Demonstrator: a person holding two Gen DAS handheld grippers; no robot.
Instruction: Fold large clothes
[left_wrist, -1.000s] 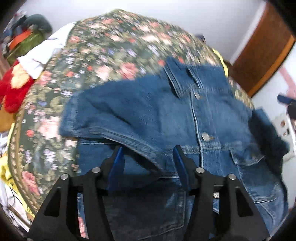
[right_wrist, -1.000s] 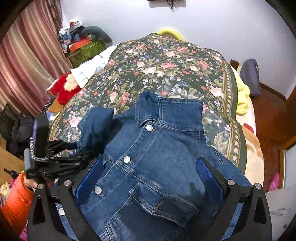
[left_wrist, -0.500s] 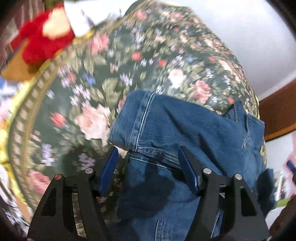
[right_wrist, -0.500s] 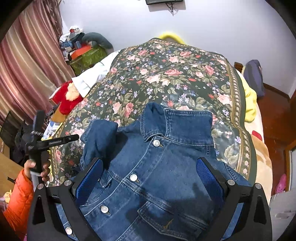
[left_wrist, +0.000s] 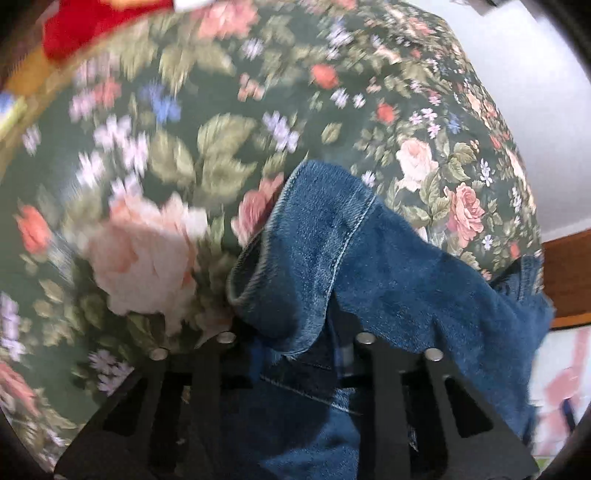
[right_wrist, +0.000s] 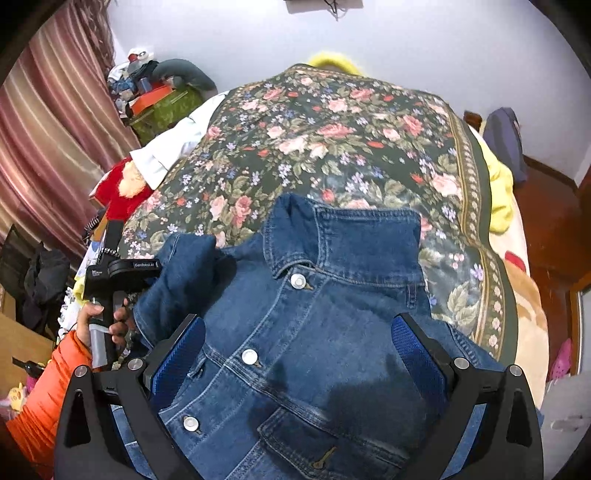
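A blue denim jacket lies front up, buttoned, on a floral bedspread. Its left sleeve is folded in over the chest. In the left wrist view the sleeve cuff bunches up between the fingers of my left gripper, whose jaws are closing on the denim; the cloth hides the pads. My right gripper hangs wide open just above the jacket's chest, with nothing gripped. A hand in an orange sleeve holds the left gripper's handle at the jacket's left side.
A red plush toy and a white cloth lie at the bed's left edge. A yellow blanket hangs off the right edge above a wooden floor. Striped curtains and a cluttered green box stand at the far left.
My left gripper has dropped toward the bed, rolled, and narrowed its jaws around the sleeve cuff. The right gripper has sunk slightly over the jacket and stays open.
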